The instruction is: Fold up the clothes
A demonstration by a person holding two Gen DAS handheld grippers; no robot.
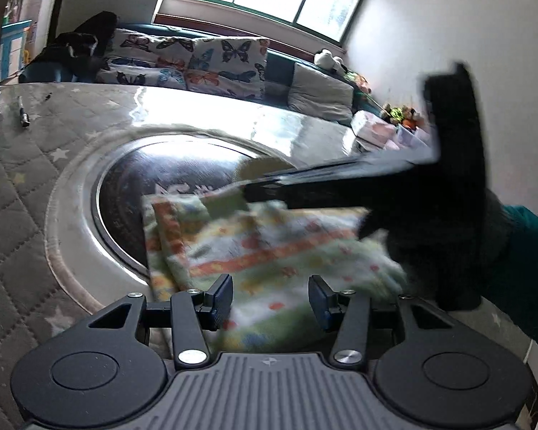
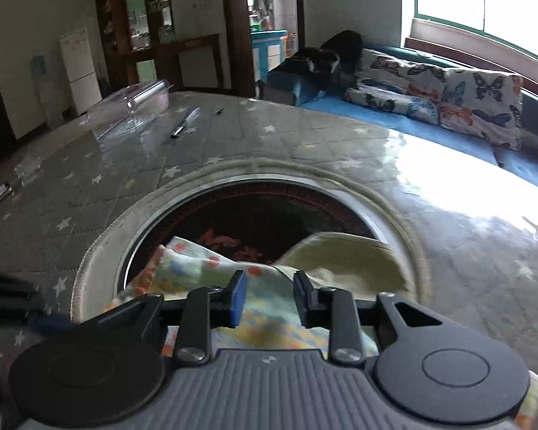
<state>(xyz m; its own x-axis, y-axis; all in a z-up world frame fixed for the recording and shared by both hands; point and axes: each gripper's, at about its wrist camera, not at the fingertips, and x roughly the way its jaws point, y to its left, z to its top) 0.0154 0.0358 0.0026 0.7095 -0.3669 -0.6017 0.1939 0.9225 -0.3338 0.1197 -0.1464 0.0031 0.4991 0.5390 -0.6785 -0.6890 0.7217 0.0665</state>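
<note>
Both hand-held grippers, left (image 1: 270,299) and right (image 2: 270,295), hover with jaws apart over the patterned cloth (image 1: 269,251) on the surface (image 2: 233,136); a careless pinch could undo its folds

The left gripper (image 1: 270,299) has its fingers (image 1: 221,295) spread wide. The right gripper (image 2: 270,295) also stands parted, fingers (image 2: 237,297) somewhat closer together.

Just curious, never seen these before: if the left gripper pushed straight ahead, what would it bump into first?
Probably the patterned cloth: it lies right between and ahead of the left gripper's open fingers. Depth is hard to judge.
</note>
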